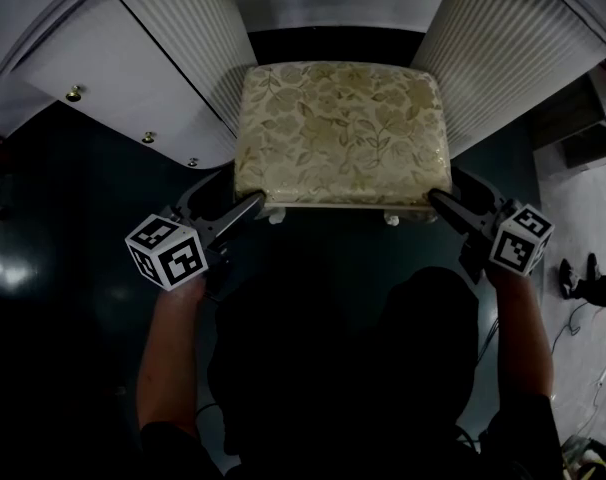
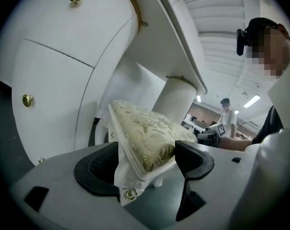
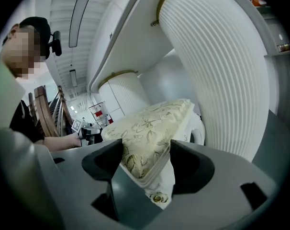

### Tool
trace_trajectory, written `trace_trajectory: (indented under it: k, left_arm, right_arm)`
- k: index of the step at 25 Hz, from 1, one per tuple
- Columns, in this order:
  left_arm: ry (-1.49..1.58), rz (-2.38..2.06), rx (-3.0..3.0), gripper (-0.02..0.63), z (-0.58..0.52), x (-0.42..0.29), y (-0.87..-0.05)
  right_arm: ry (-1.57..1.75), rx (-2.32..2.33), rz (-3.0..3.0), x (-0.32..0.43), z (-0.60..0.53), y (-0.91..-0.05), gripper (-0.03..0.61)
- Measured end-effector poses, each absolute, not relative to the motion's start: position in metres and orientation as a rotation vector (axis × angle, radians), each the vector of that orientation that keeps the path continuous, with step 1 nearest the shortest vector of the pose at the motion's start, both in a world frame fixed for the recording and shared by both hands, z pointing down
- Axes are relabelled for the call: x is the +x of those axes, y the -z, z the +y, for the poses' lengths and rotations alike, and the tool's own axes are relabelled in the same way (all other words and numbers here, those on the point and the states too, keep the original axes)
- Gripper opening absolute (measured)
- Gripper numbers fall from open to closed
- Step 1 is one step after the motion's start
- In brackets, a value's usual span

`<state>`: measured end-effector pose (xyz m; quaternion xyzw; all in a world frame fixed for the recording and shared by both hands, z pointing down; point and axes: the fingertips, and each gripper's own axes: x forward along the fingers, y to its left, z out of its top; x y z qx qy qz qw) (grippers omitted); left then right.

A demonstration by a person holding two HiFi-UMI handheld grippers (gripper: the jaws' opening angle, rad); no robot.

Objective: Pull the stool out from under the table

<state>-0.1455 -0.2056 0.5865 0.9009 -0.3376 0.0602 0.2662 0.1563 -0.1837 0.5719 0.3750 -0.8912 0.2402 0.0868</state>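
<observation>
The stool has a cream floral cushion on a white frame and stands between the white table's two fluted pedestals. My left gripper is at its near left corner and my right gripper at its near right corner. In the left gripper view that corner of the stool lies between the spread jaws of the left gripper, with no firm pinch visible. The right gripper view shows the same: the stool's corner sits loosely between the wide jaws of the right gripper. A gold stud marks each corner.
The white table's left pedestal carries drawers with gold knobs; the right fluted pedestal stands close to the stool's side. Dark glossy floor lies around me. Someone's feet show at the right. Another person stands far behind.
</observation>
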Motion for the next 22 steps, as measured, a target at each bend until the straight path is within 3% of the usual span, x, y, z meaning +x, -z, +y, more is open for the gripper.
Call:
trace_trajectory:
  k: [5,22]
  left_arm:
    - [-0.095,-0.901,2.424,0.358,-0.203,-0.139,-0.588]
    - [-0.299,-0.851,2.506,0.359,-0.192,-0.135,-0.591]
  right_arm:
    - [-0.702,1.156,-2.634,0.156,-0.186,-0.571,0.265]
    - [-0.652,1.246,-2.646,0.154,-0.18,-0.569,0.267]
